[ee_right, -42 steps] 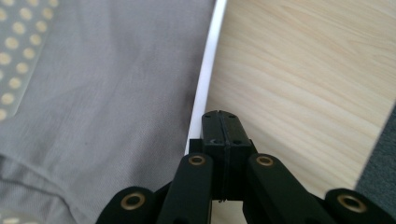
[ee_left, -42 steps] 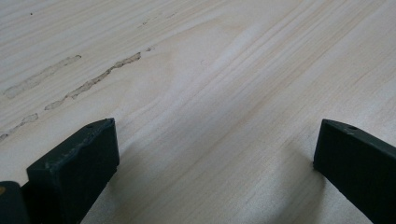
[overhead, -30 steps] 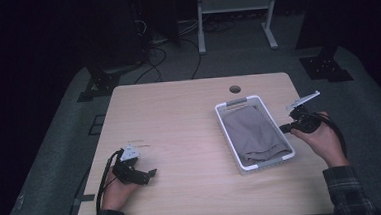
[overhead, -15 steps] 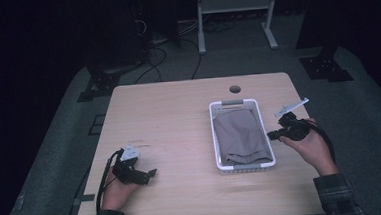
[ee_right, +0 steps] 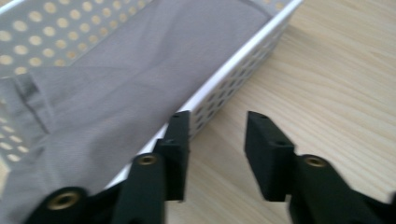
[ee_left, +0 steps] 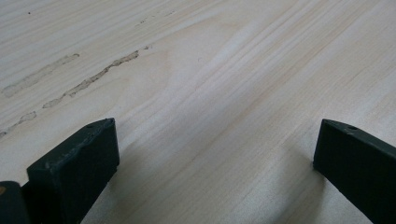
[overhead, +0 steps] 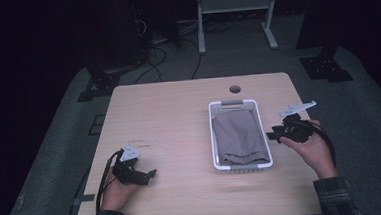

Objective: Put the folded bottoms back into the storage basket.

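Wooden table, white basket (grey cloth half-hiding its floor), right hand-held gripper just opened beside it

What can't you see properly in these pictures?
- Bottom of the white perforated plastic basket, high view: covered by the folded grey cloth.
- Basket's far end, right gripper view: cut off by the frame edge.
- Right tongs, high view: too small to judge their gap.

dim high view; bright, soft close-ups

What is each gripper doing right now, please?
Left gripper: open, empty, over bare wood.
Right gripper: just opened, empty, beside the white perforated basket.
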Demonstrator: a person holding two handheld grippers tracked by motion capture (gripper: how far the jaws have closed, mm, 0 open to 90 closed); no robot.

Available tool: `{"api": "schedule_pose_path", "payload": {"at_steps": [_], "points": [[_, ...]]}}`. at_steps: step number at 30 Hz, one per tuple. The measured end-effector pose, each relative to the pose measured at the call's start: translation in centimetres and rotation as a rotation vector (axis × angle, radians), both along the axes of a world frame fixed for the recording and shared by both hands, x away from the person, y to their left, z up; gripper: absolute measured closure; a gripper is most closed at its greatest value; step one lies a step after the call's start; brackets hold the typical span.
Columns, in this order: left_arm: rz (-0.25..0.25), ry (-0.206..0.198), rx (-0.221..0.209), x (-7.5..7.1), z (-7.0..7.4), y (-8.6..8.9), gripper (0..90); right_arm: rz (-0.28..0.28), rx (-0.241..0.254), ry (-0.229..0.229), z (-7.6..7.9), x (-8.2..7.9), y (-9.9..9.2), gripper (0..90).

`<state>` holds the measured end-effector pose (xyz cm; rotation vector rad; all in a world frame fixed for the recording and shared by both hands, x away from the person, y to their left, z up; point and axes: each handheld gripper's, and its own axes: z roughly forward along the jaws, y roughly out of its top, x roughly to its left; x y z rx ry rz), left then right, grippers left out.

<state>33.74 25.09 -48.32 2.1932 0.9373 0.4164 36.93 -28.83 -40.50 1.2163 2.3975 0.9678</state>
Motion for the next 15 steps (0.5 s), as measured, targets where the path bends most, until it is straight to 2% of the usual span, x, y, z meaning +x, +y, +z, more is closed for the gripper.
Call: {"api": "schedule_pose_path", "payload": {"at_steps": [2, 3, 4, 5, 7, 11, 13, 14, 15], "points": [[0.0, 0.0, 0.0, 0.0, 0.0, 0.0, 0.0, -0.025, 0.006, -0.032, -0.5, 0.2, -0.4, 42.4], [0.0, 0.0, 0.0, 0.0, 0.0, 0.0, 0.0, -0.025, 0.006, -0.032, -0.5, 0.2, -0.4, 42.4], [-0.001, 0.0, 0.0, 0.0, 0.0, 0.0, 0.0, -0.036, 0.014, -0.048, -0.8, 0.3, -0.6, 36.0], [-0.002, 0.0, -0.001, 0.0, 0.0, 0.0, 0.0, -0.04, 0.019, -0.053, -0.9, 0.3, -0.7, 33.3], [-0.002, 0.0, -0.001, 0.0, 0.0, 0.0, 0.0, -0.045, 0.024, -0.059, -1.1, 0.4, -0.8, 31.6], [-0.001, 0.001, -0.002, -0.1, 0.0, 0.0, 0.0, -0.061, 0.046, -0.07, -1.8, 0.6, -1.2, 22.1], [-0.001, 0.001, -0.002, -0.1, 0.0, 0.0, 0.0, -0.065, 0.048, -0.07, -2.0, 0.6, -1.3, 21.2], [-0.002, 0.001, -0.002, -0.1, 0.0, 0.0, 0.0, -0.075, 0.049, -0.067, -2.1, 0.7, -1.4, 20.5], [-0.002, 0.001, -0.002, -0.1, 0.0, 0.0, 0.0, -0.107, 0.036, -0.072, -2.5, 0.8, -1.5, 18.7]]}}
